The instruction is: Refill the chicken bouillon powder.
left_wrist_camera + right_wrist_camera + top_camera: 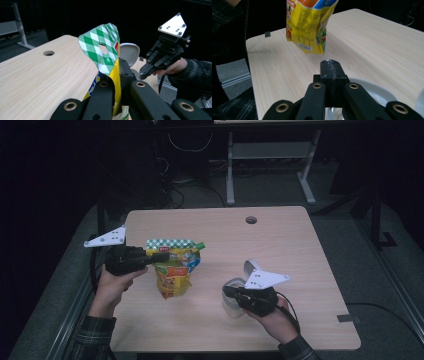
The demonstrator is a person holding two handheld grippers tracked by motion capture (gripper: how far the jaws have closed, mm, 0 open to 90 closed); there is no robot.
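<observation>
Clamped in the left tongs (162, 256) by its checked top, the yellow pouch (172, 270) hangs long-axis down above the desk (280, 245), well ahead of the right tongs (229, 291), pressed together over a white bowl (377, 93).

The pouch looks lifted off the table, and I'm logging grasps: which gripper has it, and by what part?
The left gripper clamps the yellow pouch near its green-checked top edge.
</observation>
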